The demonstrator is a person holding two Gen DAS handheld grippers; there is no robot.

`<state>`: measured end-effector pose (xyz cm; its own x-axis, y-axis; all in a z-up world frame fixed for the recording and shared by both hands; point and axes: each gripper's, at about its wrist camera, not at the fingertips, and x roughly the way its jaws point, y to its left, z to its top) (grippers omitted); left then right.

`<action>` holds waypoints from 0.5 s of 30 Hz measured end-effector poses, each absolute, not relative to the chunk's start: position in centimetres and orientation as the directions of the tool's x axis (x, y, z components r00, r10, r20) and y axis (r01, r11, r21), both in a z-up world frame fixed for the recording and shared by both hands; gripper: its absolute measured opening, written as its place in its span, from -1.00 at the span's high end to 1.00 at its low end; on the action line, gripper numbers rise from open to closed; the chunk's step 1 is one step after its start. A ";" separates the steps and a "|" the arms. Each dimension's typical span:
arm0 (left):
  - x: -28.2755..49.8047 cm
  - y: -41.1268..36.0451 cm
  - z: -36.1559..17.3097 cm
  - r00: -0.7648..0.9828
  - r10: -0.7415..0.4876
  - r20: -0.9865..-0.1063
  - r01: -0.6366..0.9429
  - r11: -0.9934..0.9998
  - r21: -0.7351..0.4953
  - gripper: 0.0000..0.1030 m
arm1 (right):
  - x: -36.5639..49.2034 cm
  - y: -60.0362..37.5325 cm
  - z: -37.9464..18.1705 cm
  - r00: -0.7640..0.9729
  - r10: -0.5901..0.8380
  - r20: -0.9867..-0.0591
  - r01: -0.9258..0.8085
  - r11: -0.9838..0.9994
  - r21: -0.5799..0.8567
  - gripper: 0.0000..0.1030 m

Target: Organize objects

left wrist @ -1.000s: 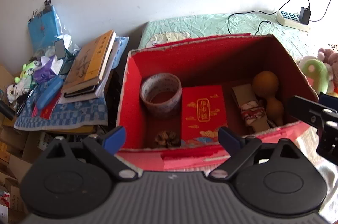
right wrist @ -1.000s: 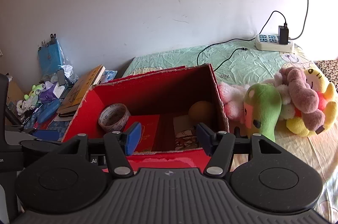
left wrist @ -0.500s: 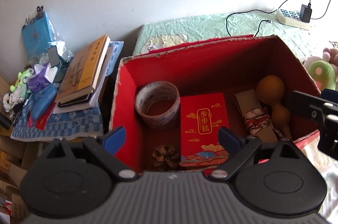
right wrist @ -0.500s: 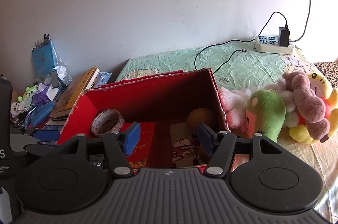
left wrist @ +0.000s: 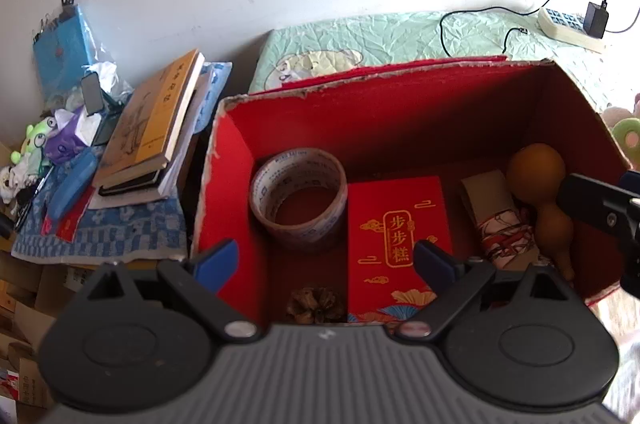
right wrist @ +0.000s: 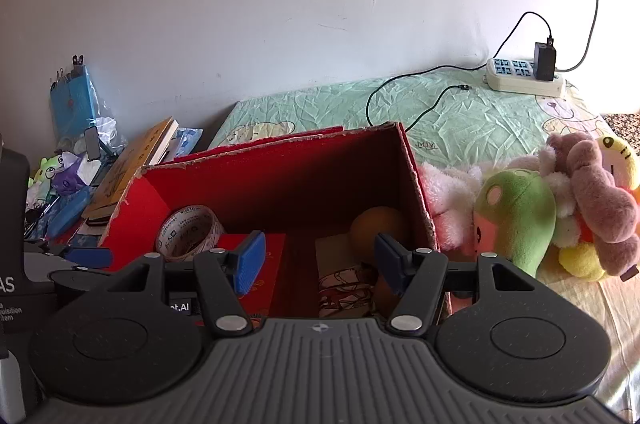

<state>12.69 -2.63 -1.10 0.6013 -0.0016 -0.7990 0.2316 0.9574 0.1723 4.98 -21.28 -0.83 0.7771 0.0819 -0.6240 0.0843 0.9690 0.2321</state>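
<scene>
Tape roll (left wrist: 298, 198) sits at the left of the red box (left wrist: 400, 112), the red packet (left wrist: 394, 236) lying lengthwise beside it, the gourd (left wrist: 538, 184) far right. My left tongs (left wrist: 326, 264) hover wide and empty above them, nearest the packet; my right tongs (right wrist: 318, 258) gape empty too.

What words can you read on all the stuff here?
"步步糕" in gold on the red packet inside the red box.
"JYJY" on the green bedsheet.
Print on the tape roll: too small to read.
Title on the yellow book: too blurred to read.
"AS" and "ot.AI" on the left gripper, cut off.
</scene>
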 end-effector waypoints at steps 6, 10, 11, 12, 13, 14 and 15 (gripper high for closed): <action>13.5 -3.1 -1.9 0.588 -0.005 -0.809 0.251 0.952 0.177 -0.83 | 5.8 -21.5 -1.4 0.764 0.087 -0.640 0.091 0.967 0.239 -0.22; 13.9 -3.3 -2.3 0.583 -0.014 -0.813 0.267 0.948 0.175 -0.82 | 6.1 -21.6 -1.7 0.759 0.085 -0.646 0.098 0.965 0.242 -0.22; 13.9 -3.4 -2.3 0.584 -0.021 -0.812 0.275 0.946 0.173 -0.82 | 6.2 -21.7 -1.8 0.758 0.084 -0.647 0.100 0.965 0.243 -0.22; 13.9 -3.4 -2.4 0.586 -0.025 -0.810 0.279 0.945 0.173 -0.80 | 6.3 -21.7 -1.9 0.756 0.084 -0.649 0.102 0.964 0.244 -0.22; 14.0 -3.4 -2.4 0.589 -0.024 -0.808 0.278 0.945 0.175 -0.78 | 6.4 -21.7 -2.0 0.754 0.083 -0.651 0.104 0.964 0.245 -0.22; 14.1 -3.5 -2.5 0.590 -0.023 -0.807 0.277 0.945 0.176 -0.76 | 6.4 -21.8 -2.1 0.753 0.084 -0.653 0.106 0.964 0.245 -0.22; 14.3 -3.4 -2.6 0.588 -0.024 -0.809 0.277 0.945 0.174 -0.73 | 6.5 -21.8 -2.1 0.752 0.084 -0.654 0.107 0.963 0.246 -0.22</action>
<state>14.25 -3.45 -2.62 0.5879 -0.0238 -0.8086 0.2772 0.9450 0.1737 6.50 -21.78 -2.12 0.7517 0.0839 -0.6541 0.1067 0.9633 0.2463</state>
